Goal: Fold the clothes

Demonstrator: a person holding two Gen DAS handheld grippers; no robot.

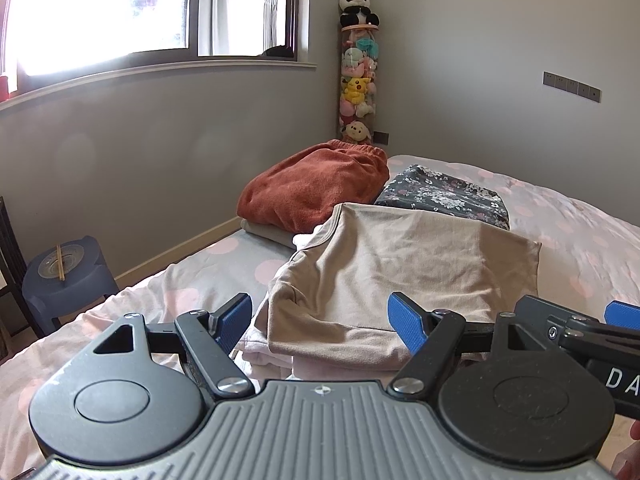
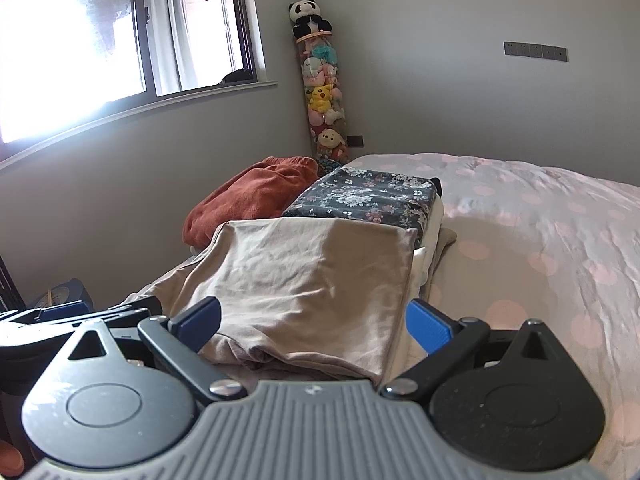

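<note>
The folded beige garment (image 1: 400, 268) lies on the bed's pink-dotted duvet (image 1: 192, 276), topping a small stack of pale clothes. To its left, the left gripper (image 1: 324, 322) hangs with its 2 blue-padded fingers spread wide, empty, at the garment's near edge. Behind the garment sit a rust-red towel (image 1: 316, 184) and a dark floral bundle (image 1: 444, 194). At its right, the right gripper (image 2: 316, 322) is likewise parted, holding nothing.

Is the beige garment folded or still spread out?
Folded: the beige garment lies as a compact rectangle with doubled layers at its near edge, atop a pile; both grippers open.
</note>
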